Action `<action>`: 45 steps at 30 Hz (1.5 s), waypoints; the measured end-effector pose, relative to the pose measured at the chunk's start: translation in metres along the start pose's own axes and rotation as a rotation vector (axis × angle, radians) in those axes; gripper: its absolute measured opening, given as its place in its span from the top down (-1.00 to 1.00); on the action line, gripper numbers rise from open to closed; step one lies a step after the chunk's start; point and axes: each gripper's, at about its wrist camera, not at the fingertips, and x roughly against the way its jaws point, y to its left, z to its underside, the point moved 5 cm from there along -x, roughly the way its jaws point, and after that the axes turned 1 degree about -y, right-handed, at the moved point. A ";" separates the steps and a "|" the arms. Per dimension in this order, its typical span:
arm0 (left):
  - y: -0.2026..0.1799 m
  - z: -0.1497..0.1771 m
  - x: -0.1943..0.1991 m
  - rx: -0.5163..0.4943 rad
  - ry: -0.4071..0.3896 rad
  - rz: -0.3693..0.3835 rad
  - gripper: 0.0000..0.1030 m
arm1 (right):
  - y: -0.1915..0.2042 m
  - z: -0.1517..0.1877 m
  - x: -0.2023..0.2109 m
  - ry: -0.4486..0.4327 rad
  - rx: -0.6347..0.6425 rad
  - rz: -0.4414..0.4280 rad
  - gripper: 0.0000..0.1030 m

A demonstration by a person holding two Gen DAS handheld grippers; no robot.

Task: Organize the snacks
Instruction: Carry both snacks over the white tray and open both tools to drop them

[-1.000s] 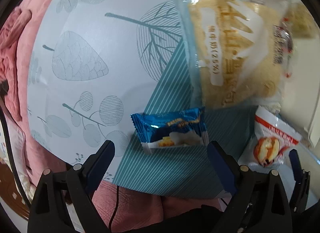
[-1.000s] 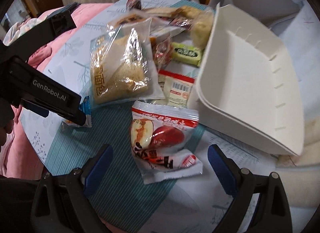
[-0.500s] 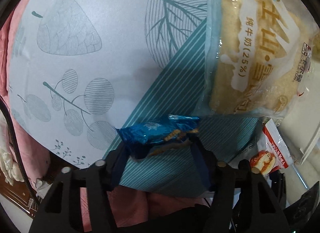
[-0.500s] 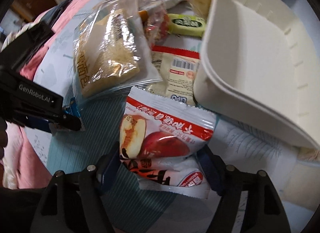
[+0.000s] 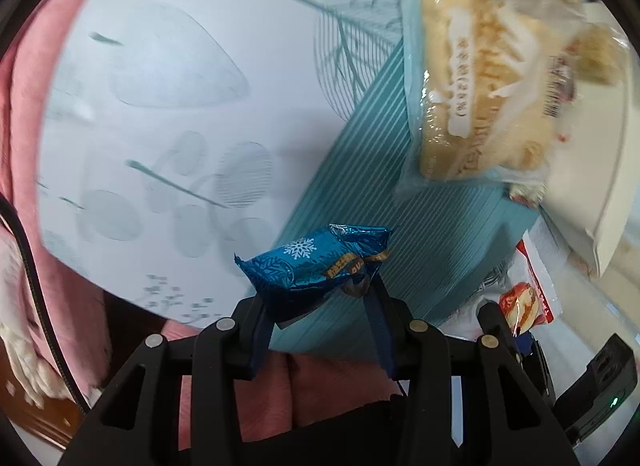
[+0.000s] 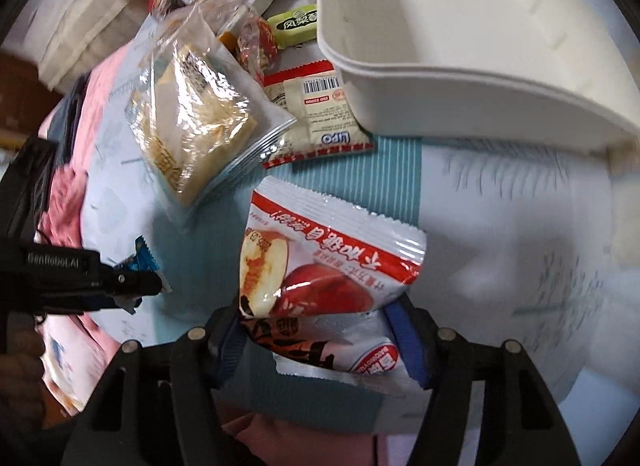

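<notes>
Clamping 2 snacks | left gripper (image 5: 318, 294) jaws just closed onto blue snowflake packet (image 5: 316, 262), near bench edge | right gripper (image 6: 316, 330) just closed onto red-and-white packet (image 6: 324, 266) | step: pickup | next, likely: carry both to white tray (image 6: 460, 77), far right.

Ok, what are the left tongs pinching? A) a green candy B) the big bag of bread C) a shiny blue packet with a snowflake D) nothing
C: the left tongs have just been closing, and their pads now press both sides of the crumpled blue snowflake packet.
</notes>
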 end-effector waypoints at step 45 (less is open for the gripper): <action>-0.306 0.042 0.167 -0.557 -0.657 0.265 0.19 | -0.113 -0.078 0.156 -0.328 -0.234 -0.361 -0.25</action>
